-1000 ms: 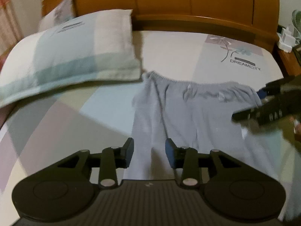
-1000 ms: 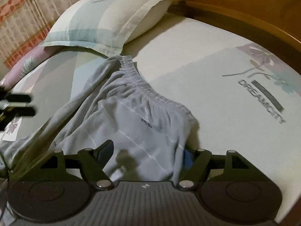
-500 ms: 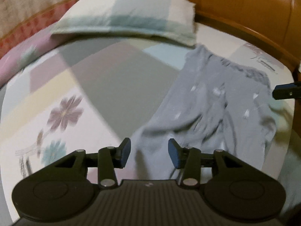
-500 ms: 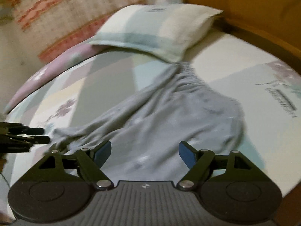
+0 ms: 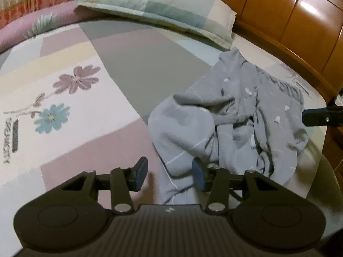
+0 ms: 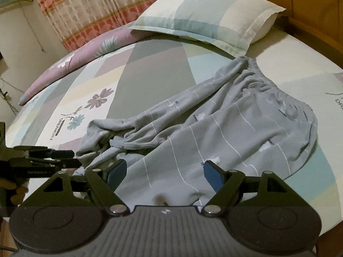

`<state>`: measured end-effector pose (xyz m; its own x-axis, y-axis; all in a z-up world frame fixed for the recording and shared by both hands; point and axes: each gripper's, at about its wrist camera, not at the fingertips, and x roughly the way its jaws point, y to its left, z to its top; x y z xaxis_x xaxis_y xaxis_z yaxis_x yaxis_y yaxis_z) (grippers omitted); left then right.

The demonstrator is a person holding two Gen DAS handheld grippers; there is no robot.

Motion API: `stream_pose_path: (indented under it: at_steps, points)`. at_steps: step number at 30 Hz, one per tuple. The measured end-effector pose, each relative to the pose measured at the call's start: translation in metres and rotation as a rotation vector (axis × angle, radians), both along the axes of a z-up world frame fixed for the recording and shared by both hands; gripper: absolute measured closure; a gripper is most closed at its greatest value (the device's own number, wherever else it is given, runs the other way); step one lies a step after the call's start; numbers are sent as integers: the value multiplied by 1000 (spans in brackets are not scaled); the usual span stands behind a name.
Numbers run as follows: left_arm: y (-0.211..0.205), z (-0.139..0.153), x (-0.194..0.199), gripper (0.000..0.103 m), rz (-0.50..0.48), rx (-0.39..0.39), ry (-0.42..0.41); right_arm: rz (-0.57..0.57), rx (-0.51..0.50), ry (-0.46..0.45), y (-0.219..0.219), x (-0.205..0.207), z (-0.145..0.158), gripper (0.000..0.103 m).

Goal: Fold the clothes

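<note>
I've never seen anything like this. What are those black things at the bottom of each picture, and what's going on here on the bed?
There is no robot here: a person holds hand-held tongs in each hand, each carrying a wide-angle camera that looks forward along its two blue-padded fingers. One picture comes from the left tongs, the other from the right tongs. Each view also catches the other tongs at its edge. On the patchwork bedsheet lie grey pajama pants, rumpled, with the elastic waistband near the pillow and the wooden headboard. Both tongs are open above the pants and hold nothing. The job is to fold the pants.
</note>
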<state>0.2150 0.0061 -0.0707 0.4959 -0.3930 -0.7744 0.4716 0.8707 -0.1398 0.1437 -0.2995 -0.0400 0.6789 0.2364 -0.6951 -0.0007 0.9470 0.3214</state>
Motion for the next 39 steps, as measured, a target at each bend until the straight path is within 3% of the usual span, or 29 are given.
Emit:
stream_pose_path:
  at_steps: [10,14,20,22,23,25,27,30,39]
  points:
    - [-8,-16,-21,55,-21,-26,-8,13,2,28,10,0,-8,20]
    - [-17,-20,-20,56,-14,-12,-49,20,-2,42,15,3,-13,20]
    - [-10,-8,-5,58,24,-113,-70,15,-1,42,12,1,-14,20]
    - [-12,-6,0,59,24,-102,-90,16,-1,47,13,2,-16,20]
    - [-13,-6,5,68,31,-86,-100,17,-1,50,13,2,-16,20]
    - [-11,-7,16,74,55,-92,-91,18,-1,55,13,2,-18,20]
    - [-7,-7,28,87,80,-106,-79,19,-1,60,14,3,-19,20]
    - [-3,-4,42,91,113,-112,-74,26,-9,58,14,2,-18,20]
    - [2,1,102,95,159,8,-103,56,-25,51,19,8,-16,20]
